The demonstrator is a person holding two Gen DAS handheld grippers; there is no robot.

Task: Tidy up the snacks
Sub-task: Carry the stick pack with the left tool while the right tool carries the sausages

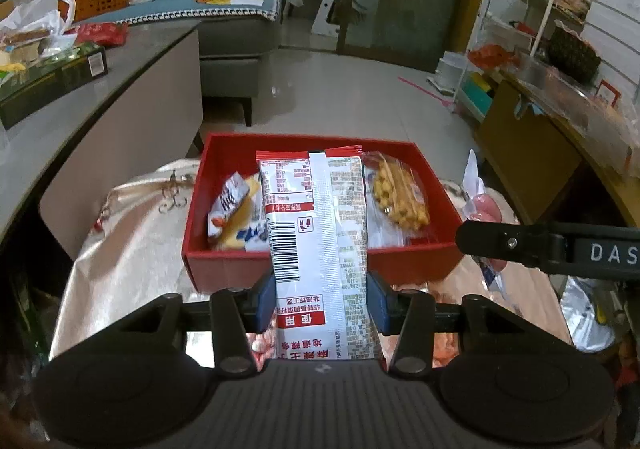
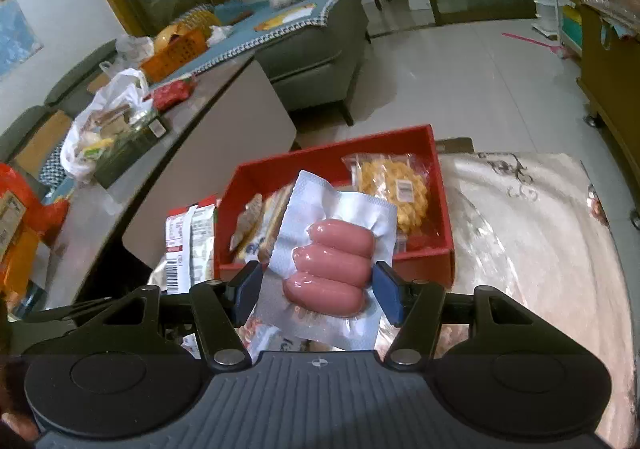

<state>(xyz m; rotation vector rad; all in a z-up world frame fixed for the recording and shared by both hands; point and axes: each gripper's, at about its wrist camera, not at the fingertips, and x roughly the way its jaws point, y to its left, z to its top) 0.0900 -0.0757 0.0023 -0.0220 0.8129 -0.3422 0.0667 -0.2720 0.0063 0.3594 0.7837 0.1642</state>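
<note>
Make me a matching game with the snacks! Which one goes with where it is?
Things:
1. sausage pack
2. red-and-white packet
3. yellow puffs bag
4. green box

Places:
A. on the grey counter
B. in the right gripper
C. lying in the red box
D. in the left gripper

Pairs: 1-B, 2-D, 3-C, 4-A

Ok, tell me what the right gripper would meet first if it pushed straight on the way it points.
Probably the open red cardboard box, about its near wall. The right gripper already holds the clear pack of three pink sausages, which would arrive first. Depth is unclear.
</note>
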